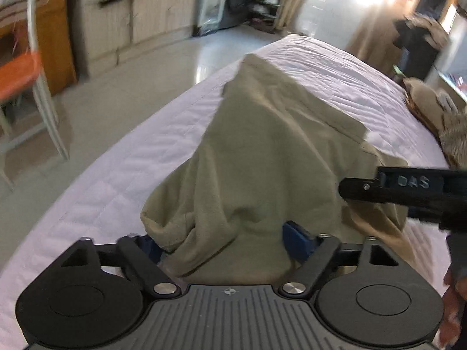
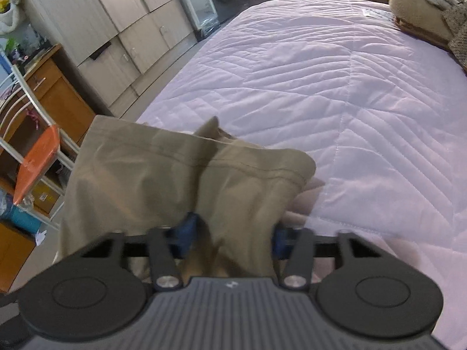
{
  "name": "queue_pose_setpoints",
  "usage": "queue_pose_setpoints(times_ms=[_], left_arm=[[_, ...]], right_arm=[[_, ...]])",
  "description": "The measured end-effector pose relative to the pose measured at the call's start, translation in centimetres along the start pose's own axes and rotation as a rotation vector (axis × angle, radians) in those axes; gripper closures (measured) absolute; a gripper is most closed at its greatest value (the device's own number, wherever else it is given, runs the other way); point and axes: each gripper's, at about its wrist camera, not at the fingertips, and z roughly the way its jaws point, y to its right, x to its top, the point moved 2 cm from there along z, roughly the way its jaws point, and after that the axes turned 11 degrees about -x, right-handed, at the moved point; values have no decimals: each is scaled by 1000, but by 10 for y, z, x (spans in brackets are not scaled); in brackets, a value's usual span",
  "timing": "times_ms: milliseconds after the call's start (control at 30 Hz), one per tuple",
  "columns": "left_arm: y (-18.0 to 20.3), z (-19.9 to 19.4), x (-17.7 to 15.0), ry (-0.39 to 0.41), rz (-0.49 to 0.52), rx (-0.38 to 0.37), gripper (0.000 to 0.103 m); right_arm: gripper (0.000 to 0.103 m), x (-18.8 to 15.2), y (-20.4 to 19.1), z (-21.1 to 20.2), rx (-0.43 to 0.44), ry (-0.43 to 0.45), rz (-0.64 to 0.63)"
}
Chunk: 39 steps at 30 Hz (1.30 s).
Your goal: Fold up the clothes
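Quilted bed cover (image 2: 335,93) bore a soft, light khaki garment (image 1: 262,151); left gripper (image 1: 224,242) and right gripper (image 2: 233,227) each pinched its hemmed edge.

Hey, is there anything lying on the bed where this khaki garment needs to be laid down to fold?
Nothing visible. The garment is gripped in both the left hand-held gripper and the right hand-held gripper, and the quilt ahead is bare. Only the pillows sit at its far right edge.
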Motion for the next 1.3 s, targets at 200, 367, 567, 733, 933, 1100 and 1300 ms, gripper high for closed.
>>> queue_pose_setpoints(times_ms=[200, 367, 567, 733, 933, 1100, 1300], left_arm=[[15, -14, 4, 39, 40, 11, 77], [22, -39, 10, 68, 46, -44, 81], [66, -73, -5, 78, 80, -128, 81], [112, -100, -25, 84, 125, -192, 80], [153, -101, -67, 47, 201, -198, 72], [149, -48, -114, -77, 352, -57, 63], [131, -69, -112, -16, 381, -72, 29]], right_arm=[[79, 0, -1, -12, 2, 30, -23], [81, 3, -4, -36, -18, 79, -56], [81, 11, 19, -92, -65, 131, -67], [81, 3, 54, -154, -137, 155, -84], [79, -42, 107, -165, -175, 107, 1], [52, -82, 137, -129, -173, 81, 72], [19, -97, 164, -134, -181, 107, 179]])
